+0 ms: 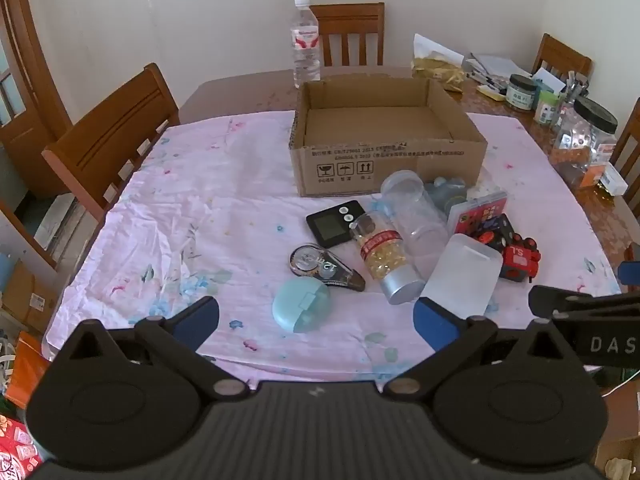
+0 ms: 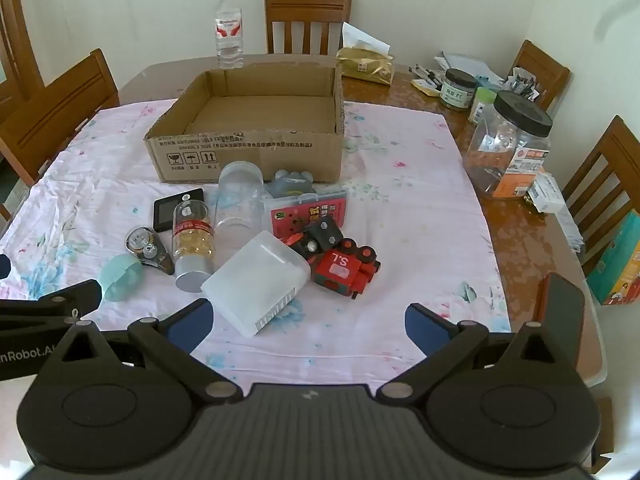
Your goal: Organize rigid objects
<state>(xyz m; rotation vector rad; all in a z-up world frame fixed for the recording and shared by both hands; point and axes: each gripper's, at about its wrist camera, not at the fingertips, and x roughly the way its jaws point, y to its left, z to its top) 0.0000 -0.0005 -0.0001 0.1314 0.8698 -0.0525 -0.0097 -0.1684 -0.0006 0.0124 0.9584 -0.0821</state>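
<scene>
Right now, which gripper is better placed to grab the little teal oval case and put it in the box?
Left, probably. The teal case lies just ahead of the open left gripper, between its fingers' lines. For the right gripper, it sits far to the side, beyond the frosted container.

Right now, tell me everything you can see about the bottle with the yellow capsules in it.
The capsule bottle is clear plastic with a silver cap and a red-and-white label band, about half full of yellow softgels. It lies on its side on the pink cloth, cap toward the camera, beside the clear empty jar; its far end overlaps the black timer.
</scene>
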